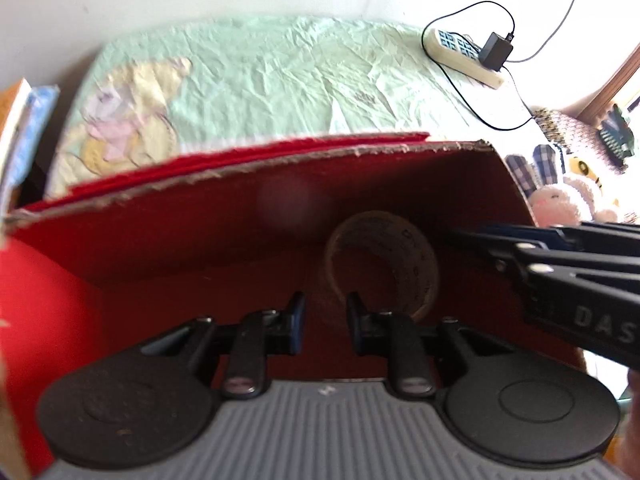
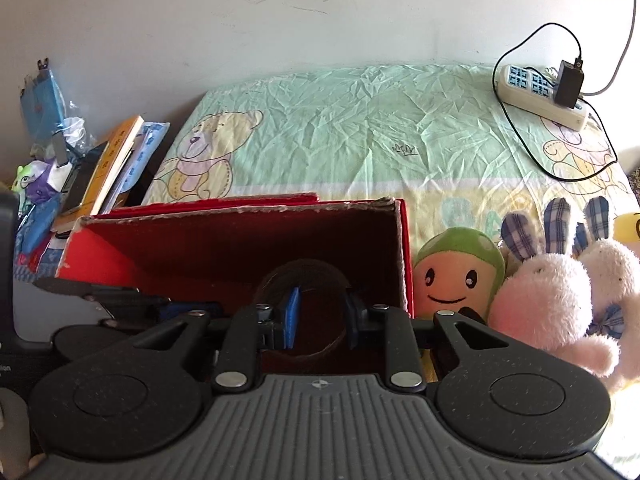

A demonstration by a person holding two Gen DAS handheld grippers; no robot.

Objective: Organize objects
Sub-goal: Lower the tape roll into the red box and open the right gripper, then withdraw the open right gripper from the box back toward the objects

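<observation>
The stiff, light ring-shaped roll of clear tape in the red cardboard box probably suits a rim grip; both the left claw and the right claw stand slightly open, empty.

Wall: plain white, a few faint scuff marks, running along the far side.
Bed sheet: pale green, heavily creased, printed with cartoon bears (1 at the left, 1 at the far right), with a yellowish band nearer the camera.
Power strip: cream, lying on the sheet at the far right, with 1 black adapter plugged in and a black cable looping over the cloth.
Stack of books: leaning at the left edge of the bed.
Light: bright daylight from the right, washing out the near-right corner.
</observation>
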